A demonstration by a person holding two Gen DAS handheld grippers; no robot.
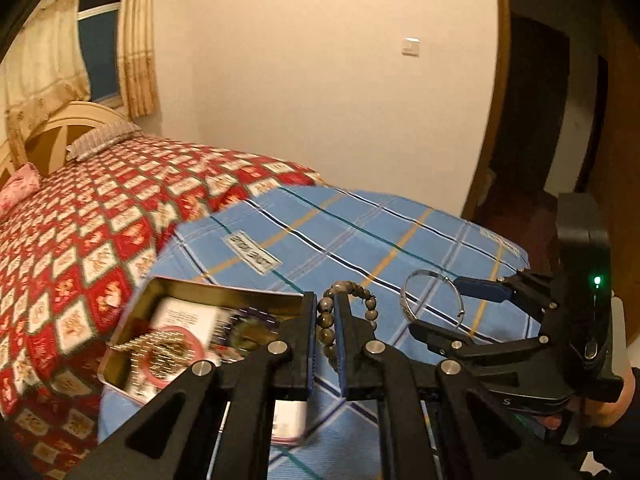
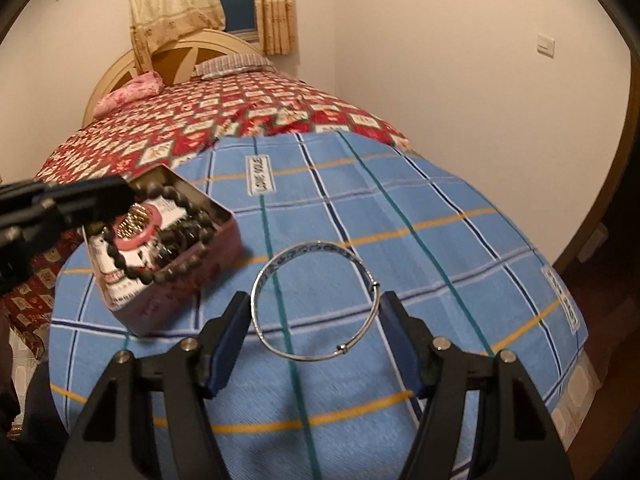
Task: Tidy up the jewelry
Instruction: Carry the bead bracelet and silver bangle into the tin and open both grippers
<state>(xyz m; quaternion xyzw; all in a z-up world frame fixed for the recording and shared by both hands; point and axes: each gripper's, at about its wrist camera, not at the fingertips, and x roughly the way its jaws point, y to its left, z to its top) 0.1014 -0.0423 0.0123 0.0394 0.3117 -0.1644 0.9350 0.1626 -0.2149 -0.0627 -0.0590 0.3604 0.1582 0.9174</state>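
Observation:
My left gripper (image 1: 325, 312) is shut on a dark bead bracelet (image 1: 326, 332) and holds it beside and above an open metal tin (image 1: 224, 294). In the right wrist view the bead bracelet (image 2: 176, 236) hangs over the tin (image 2: 224, 236) from the left gripper (image 2: 120, 200). The tin holds a pink ring-shaped item (image 2: 136, 230) and cards. A thin silver bangle (image 2: 316, 300) lies on the blue plaid cloth (image 2: 440, 280). My right gripper (image 2: 314, 336) is open, its fingers on either side of the bangle. The bangle (image 1: 434, 296) and right gripper (image 1: 448, 304) also show in the left wrist view.
The blue cloth (image 1: 360, 240) covers the foot of a bed with a red patterned quilt (image 1: 100, 220). Pillows and a headboard (image 2: 192, 56) stand at the far end. A wall is to the right, a dark doorway (image 1: 540, 120) beyond it.

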